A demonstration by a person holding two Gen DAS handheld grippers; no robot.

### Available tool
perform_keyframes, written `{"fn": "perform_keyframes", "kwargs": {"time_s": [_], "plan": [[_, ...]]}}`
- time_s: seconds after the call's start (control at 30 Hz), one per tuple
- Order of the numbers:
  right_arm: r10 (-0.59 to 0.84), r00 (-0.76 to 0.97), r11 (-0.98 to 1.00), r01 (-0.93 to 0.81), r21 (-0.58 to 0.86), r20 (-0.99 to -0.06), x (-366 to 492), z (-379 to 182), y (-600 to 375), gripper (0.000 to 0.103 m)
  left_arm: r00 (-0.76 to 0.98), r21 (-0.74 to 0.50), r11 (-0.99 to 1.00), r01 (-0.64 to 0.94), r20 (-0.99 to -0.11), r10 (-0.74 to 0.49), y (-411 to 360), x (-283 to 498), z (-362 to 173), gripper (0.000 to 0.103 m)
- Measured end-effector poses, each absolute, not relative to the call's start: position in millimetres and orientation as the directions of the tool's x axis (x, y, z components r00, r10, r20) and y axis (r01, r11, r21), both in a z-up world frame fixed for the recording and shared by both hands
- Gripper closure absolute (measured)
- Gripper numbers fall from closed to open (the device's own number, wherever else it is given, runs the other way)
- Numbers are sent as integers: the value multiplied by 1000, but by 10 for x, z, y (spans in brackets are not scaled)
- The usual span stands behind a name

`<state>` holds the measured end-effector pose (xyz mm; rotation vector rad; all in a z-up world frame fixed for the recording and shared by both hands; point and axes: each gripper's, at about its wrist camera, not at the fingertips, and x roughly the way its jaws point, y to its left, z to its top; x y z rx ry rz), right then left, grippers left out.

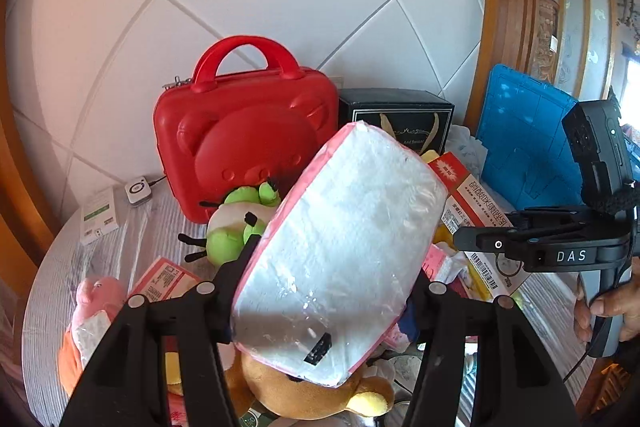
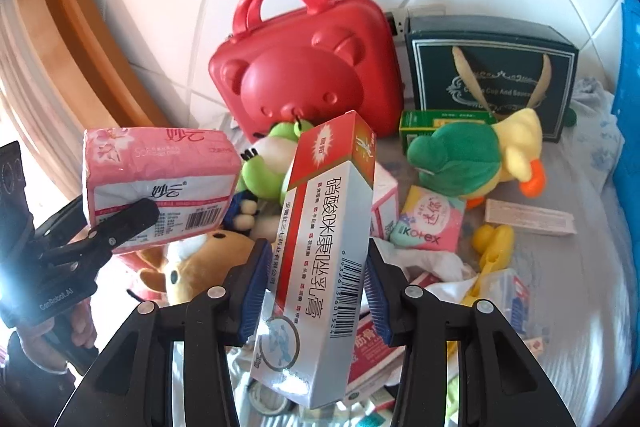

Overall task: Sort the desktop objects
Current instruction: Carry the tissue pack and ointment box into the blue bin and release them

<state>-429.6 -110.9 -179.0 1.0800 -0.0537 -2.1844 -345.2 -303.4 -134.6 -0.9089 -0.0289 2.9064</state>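
Your left tool [image 1: 332, 279] pinches a pink-edged tissue pack [image 1: 340, 251], holding it in the air above the clutter; from the right wrist view the same pack [image 2: 158, 183] hangs at the left, one finger pressed on its lower face. Your right tool [image 2: 314, 291] is clamped on a red and silver ointment box [image 2: 324, 251], its blue pads [image 2: 253, 297] squeezing both long sides, the box tilted upward. Below both lie a brown plush [image 2: 200, 267], a green plush frog [image 1: 236, 223] and a green-and-yellow duck [image 2: 476, 155] on the desk [image 2: 580, 267]. A red bear-faced case [image 2: 308, 67] stands upright at the back, with a dark gift box [image 2: 492, 67] just beside it.
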Motion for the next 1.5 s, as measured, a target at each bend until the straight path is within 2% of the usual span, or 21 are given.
{"fn": "perform_keyframes", "kwargs": {"time_s": [0.2,0.37,0.53,0.57,0.77,1.0,1.1,1.2,1.23,1.27,1.33,1.37,1.4,1.5], "plan": [[-600,-511,-776,558,293,-616,-4039,-1391,-774,59,-845,-11,-989,-151,-517,134,-2758,-3281,-1014,46],[-559,-637,-822,508,256,-531,-3657,-926,-335,59,-857,30,-959,-280,-457,236,-2303,-3150,-674,46],[-455,-783,-890,410,198,-424,-3169,-421,312,59,-833,69,-893,-444,-398,383,-1568,-3093,-331,46],[-434,-807,-901,388,195,-399,-3082,-328,476,63,-825,76,-878,-473,-390,410,-1388,-3095,-261,46],[-264,-923,-961,228,155,-279,-2648,201,1580,63,-758,63,-785,-617,-319,570,-219,-3156,94,46],[-161,-943,-980,118,159,-291,-2764,465,2647,63,-687,3,-722,-692,-309,658,1053,-3451,241,46],[-139,-949,-981,93,171,-284,-2715,435,2943,60,-693,21,-725,-688,-315,648,1406,-3485,265,41],[-129,-955,-970,66,233,-268,-2691,381,3292,53,-679,89,-718,-690,-421,601,1832,-3620,200,35],[-134,-957,-963,65,262,-257,-2681,370,3387,43,-700,124,-731,-671,-431,570,1926,-3631,183,35],[-133,-960,-958,60,282,-247,-2664,372,3486,32,-715,142,-739,-658,-426,555,1975,-3633,185,35],[-128,-966,-951,55,304,-224,-2606,359,3618,23,-723,129,-748,-651,-406,559,2000,-3649,246,27],[-131,-967,-948,59,312,-216,-2563,347,3664,23,-730,119,-756,-644,-389,561,1988,-3651,283,19],[-137,-968,-945,64,321,-210,-2547,337,3701,22,-739,114,-763,-636,-374,560,1961,-3640,316,15],[-175,-966,-927,97,361,-192,-2462,315,3799,18,-770,115,-788,-604,-340,540,1876,-3564,395,14]]}}
